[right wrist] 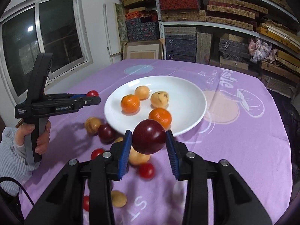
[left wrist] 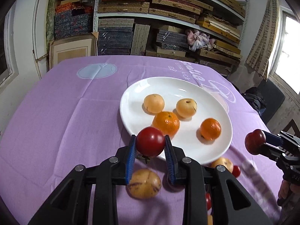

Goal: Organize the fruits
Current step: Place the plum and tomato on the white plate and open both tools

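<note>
My left gripper [left wrist: 150,144] clamps a red tomato [left wrist: 150,141]; my right gripper [right wrist: 148,140] clamps a dark plum [right wrist: 149,136]. The plate [left wrist: 187,90] lies just ahead of both.

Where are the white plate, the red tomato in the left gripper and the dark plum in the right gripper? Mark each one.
white plate [left wrist: 159,88], left wrist view, bare far rim.
red tomato [left wrist: 150,141], left wrist view, middle of its skin between the blue pads.
dark plum [right wrist: 149,136], right wrist view, middle of its front face.
</note>
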`<state>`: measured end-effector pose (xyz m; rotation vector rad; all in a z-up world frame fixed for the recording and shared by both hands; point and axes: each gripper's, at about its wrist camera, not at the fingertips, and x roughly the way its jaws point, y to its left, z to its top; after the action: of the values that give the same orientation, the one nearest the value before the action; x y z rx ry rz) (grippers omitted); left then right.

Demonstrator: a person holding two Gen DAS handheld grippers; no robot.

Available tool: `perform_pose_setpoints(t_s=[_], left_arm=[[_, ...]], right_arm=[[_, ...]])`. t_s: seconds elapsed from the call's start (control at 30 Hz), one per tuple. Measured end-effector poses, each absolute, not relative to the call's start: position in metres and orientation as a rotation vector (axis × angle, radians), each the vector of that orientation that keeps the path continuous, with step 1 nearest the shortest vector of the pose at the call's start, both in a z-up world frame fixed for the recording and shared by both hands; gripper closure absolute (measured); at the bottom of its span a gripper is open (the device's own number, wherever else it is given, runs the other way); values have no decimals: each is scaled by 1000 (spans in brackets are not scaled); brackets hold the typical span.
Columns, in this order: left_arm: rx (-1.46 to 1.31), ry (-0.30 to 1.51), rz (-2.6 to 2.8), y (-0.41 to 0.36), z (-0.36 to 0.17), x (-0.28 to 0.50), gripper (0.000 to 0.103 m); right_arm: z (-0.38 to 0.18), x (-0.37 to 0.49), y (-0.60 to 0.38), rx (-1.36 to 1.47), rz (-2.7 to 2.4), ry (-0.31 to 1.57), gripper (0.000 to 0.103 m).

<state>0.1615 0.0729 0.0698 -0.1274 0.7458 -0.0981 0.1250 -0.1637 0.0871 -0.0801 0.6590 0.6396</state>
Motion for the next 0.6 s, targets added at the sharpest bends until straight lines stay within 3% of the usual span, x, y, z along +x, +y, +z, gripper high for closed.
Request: perform_pose_setpoints(t_s=[0.33, 0.47, 0.6], left_arm=[[-126, 792, -70, 67, 48, 209, 72], [-144, 779, -79, 70, 49, 211, 57], [-139, 763, -89, 71, 50, 206, 52]], right_arm=[[62, 216, -145, -15, 529, 709, 66], [57, 220, -152, 21, 538, 698, 65], [62, 213, -156, 33, 556, 682, 64]])
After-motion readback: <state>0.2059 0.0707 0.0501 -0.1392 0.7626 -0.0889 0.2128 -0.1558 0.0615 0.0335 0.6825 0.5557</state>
